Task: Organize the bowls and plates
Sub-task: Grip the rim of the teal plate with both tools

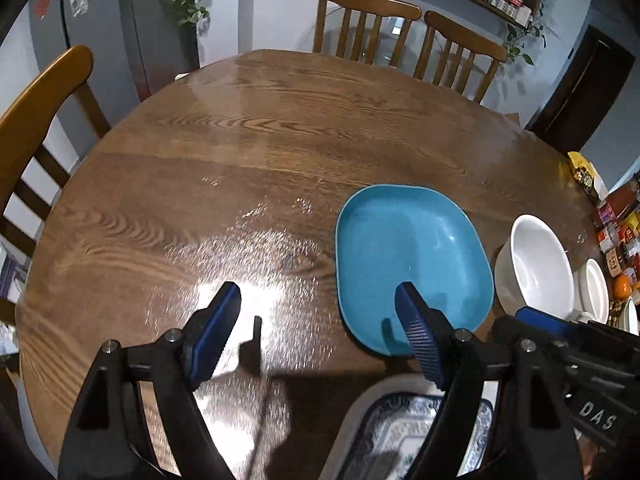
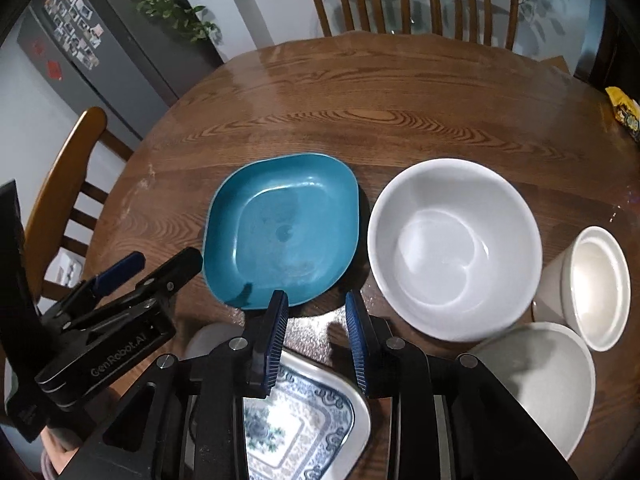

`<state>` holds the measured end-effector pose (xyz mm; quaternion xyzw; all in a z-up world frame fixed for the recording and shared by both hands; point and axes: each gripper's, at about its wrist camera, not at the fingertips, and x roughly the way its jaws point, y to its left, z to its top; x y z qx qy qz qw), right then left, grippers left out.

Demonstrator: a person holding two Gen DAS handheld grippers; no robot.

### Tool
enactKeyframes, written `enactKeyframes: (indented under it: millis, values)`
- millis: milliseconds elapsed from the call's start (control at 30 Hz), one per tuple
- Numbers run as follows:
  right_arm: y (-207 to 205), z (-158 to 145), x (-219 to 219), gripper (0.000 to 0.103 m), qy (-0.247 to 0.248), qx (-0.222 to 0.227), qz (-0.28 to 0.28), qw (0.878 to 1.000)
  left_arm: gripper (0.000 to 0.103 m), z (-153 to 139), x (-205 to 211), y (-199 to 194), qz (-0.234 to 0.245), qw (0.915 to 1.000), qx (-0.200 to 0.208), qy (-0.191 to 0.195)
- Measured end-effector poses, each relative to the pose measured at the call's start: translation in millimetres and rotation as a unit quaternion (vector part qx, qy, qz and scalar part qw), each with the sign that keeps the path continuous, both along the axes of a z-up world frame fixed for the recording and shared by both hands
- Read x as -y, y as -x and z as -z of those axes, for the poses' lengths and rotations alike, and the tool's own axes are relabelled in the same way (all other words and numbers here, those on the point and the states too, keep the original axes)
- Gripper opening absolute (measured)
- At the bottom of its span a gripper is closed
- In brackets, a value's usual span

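Note:
A teal squarish plate (image 1: pixel 412 256) (image 2: pixel 280 232) lies on the round wooden table (image 1: pixel 240 152). To its right stands a large white bowl (image 1: pixel 536 264) (image 2: pixel 452 248), then a smaller white bowl (image 1: pixel 596 292) (image 2: pixel 596 284). A pale grey bowl (image 2: pixel 536 376) sits near the front right. A blue-patterned white plate (image 1: pixel 400 432) (image 2: pixel 304 420) lies under both grippers. My left gripper (image 1: pixel 318 300) (image 2: pixel 156 266) is open wide over bare wood, left of the teal plate. My right gripper (image 2: pixel 316 312) is open a narrow gap, nothing in it, above the teal plate's near edge.
Wooden chairs (image 1: pixel 368 20) (image 2: pixel 60 200) stand around the far and left sides of the table. Food packets (image 1: pixel 612 216) and an orange (image 1: pixel 622 286) crowd the right edge. A grey fridge (image 2: pixel 80 52) stands at the back left.

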<state>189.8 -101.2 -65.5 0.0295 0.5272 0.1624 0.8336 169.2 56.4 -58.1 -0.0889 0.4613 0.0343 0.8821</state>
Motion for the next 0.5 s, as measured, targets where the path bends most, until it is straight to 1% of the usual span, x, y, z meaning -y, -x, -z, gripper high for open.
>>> enactKeyframes:
  millis: [167, 233, 400, 467, 500]
  values:
    - [-8, 10, -3, 0.03, 0.011, -0.008, 0.02, 1.0, 0.076, 9, 2, -10, 0.013, 0.9999, -0.006, -0.006]
    - [-10, 14, -4, 0.03, 0.012, -0.006, 0.03, 0.999, 0.067, 14, 2, -14, 0.017, 0.9998, -0.01, -0.007]
    - [-16, 15, -5, 0.03, 0.008, 0.001, 0.044, 0.999, 0.056, 24, 3, -19, 0.024, 0.9995, -0.022, 0.003]
    - [-18, 16, -6, 0.03, 0.011, 0.004, 0.046, 0.999, 0.05, 26, 2, -20, 0.024, 0.9994, -0.024, 0.01]
    - [-19, 16, -7, 0.03, 0.013, 0.005, 0.046, 0.999, 0.041, 28, 2, -20, 0.026, 0.9992, -0.027, 0.014]
